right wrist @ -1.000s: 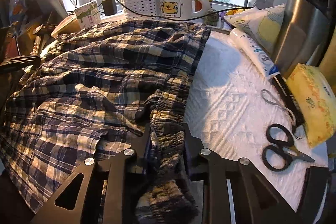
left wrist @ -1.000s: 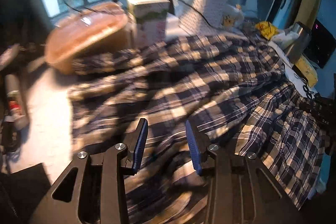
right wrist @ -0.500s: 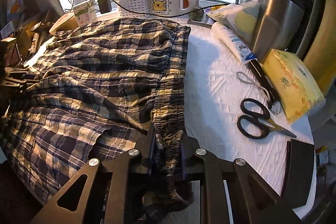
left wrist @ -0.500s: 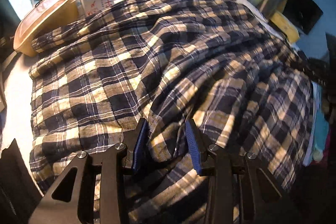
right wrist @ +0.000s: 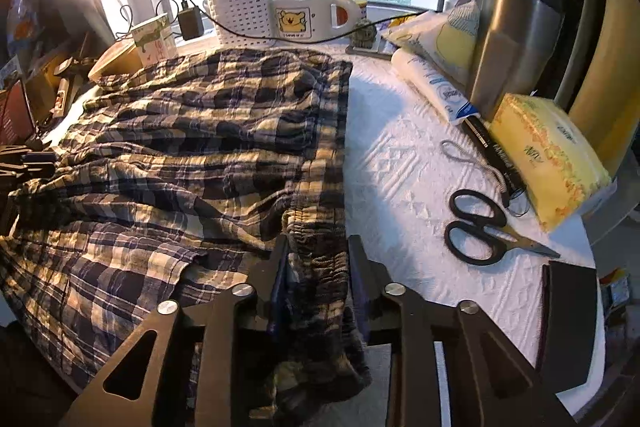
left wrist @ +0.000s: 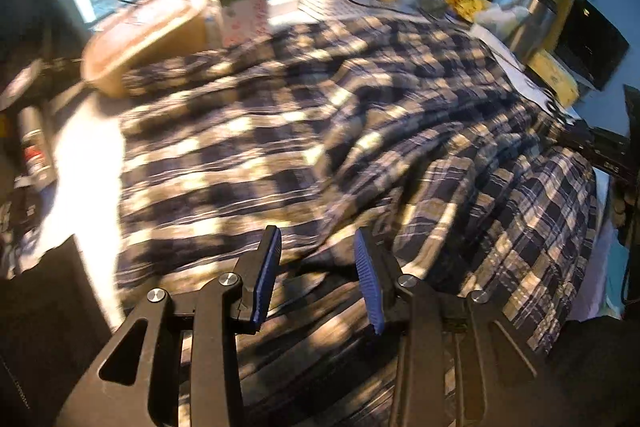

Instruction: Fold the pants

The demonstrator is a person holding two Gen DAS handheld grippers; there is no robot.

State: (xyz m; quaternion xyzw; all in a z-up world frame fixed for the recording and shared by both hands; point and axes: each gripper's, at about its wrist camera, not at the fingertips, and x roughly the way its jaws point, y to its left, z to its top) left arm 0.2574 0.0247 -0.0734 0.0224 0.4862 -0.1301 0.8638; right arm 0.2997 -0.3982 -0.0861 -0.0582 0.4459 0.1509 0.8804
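The pants [right wrist: 192, 155] lie spread and rumpled over the white table [right wrist: 404, 163], plaid cloth running from the basket [right wrist: 240, 11] at the window side down to the near edge, where some of it hangs over. Right gripper [right wrist: 316, 267] has its jaws pinched narrow on the gathered waistband, elastic bunched between the fingers and spilling down below them. Left gripper [left wrist: 318, 267] stands wide apart, blue pads [left wrist: 266, 275] showing, nothing between them, poised over the cloth near the leg end; whether it touches the fabric I cannot tell. Scissors [right wrist: 480, 227] sit on the bare table well apart from the waistband, on the side away from the pants, a tissue pack [right wrist: 548, 155] just beyond them and a steel kettle [right wrist: 512, 43] behind that. A bear mug [right wrist: 304, 17] stands just beside the basket. The left view is smeared with motion blur, so the plaid folds there are hard to read, and the far hem is lost in shadow. The pants' near edge is cut off behind the right gripper's body.
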